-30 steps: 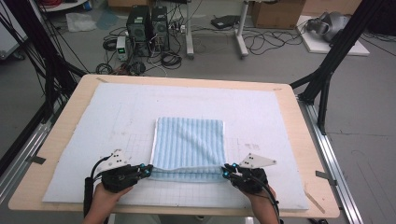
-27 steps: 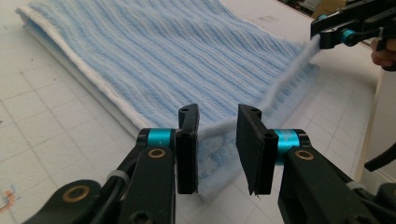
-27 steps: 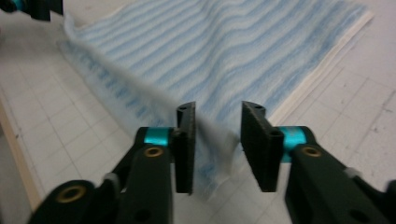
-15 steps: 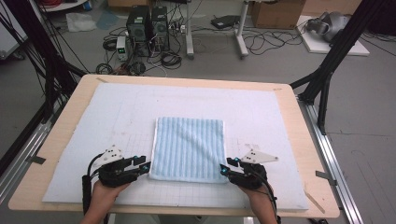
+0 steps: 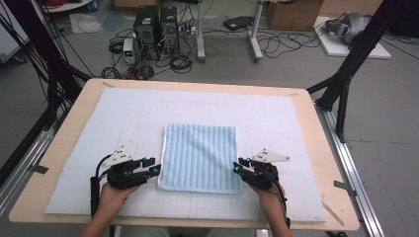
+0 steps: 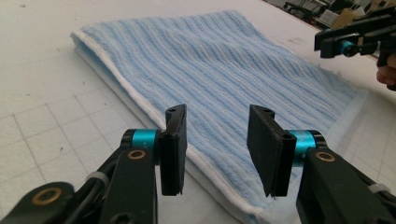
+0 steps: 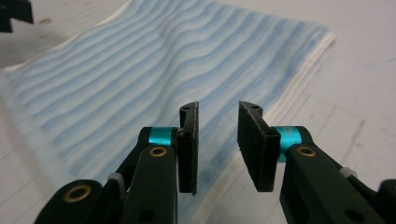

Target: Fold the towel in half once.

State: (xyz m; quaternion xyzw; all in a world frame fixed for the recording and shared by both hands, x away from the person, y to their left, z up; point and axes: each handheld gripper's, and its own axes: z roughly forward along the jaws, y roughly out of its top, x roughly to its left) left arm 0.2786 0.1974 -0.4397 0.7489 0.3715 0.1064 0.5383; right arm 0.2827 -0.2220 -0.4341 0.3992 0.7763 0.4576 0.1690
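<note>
towel (image 5: 200, 157): folded flat, mid surface (image 5: 74, 133) | left claw (image 5: 156, 169): just opening, empty, off near-left corner | right claw (image 5: 236, 167): just narrowing, apart, empty, beside near-right corner | likely released after fold

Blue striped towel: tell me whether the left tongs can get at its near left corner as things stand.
Probably yes. The left tongs stand open right at the towel edge, with bare mat and nothing between them.

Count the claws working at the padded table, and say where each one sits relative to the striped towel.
2. The left claw sits at the blue striped towel's near left corner; the right claw sits at its near right corner. Both are open and hold nothing.
</note>
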